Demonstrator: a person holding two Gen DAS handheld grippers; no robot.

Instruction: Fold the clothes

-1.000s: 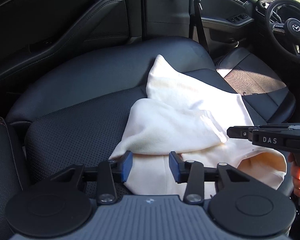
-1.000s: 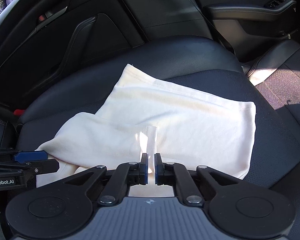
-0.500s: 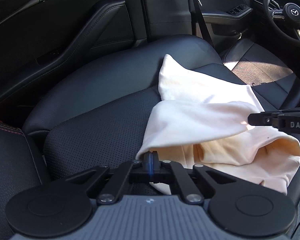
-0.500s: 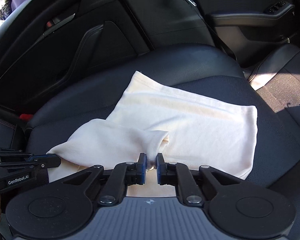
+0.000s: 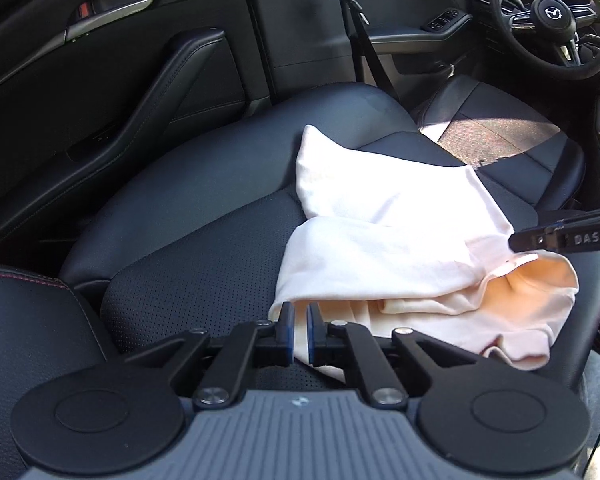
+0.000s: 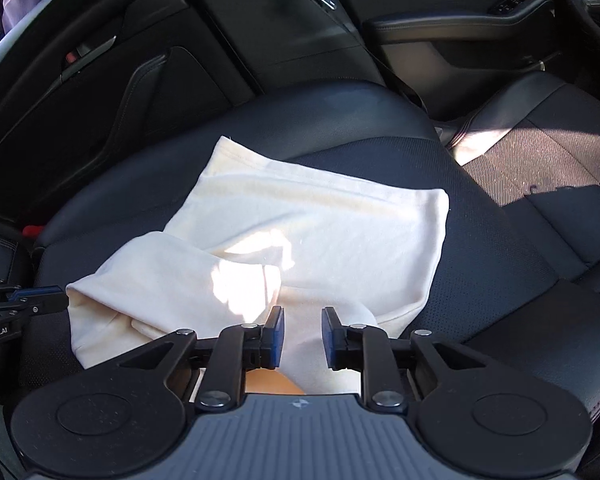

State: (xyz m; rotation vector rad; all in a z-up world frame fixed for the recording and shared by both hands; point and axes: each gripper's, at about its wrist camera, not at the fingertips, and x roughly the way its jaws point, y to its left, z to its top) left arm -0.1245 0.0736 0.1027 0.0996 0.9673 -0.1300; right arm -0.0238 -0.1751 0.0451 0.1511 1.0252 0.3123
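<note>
A cream garment [image 5: 400,248] lies on the black car seat [image 5: 188,280], its near part folded over toward the left. It also shows in the right wrist view [image 6: 300,224]. My left gripper [image 5: 299,330] sits at the garment's near left edge with its blue pads a narrow gap apart, cloth showing between them. My right gripper [image 6: 303,334] is open over the near edge of the garment, holding nothing. Its tip shows at the right of the left wrist view [image 5: 540,238]. The left gripper's tip shows at the left of the right wrist view [image 6: 40,300].
The black rear door panel [image 5: 140,92] stands behind the seat. The driver's seat [image 5: 500,128] and steering wheel [image 5: 552,16] lie at the far right. A seat belt [image 6: 320,0] hangs by the pillar. A raised seat bolster [image 5: 24,340] is at the near left.
My right gripper has opened and let go of the cloth it pinched. My left gripper closed on the garment's edge half a second ago and now shows a narrow gap.
</note>
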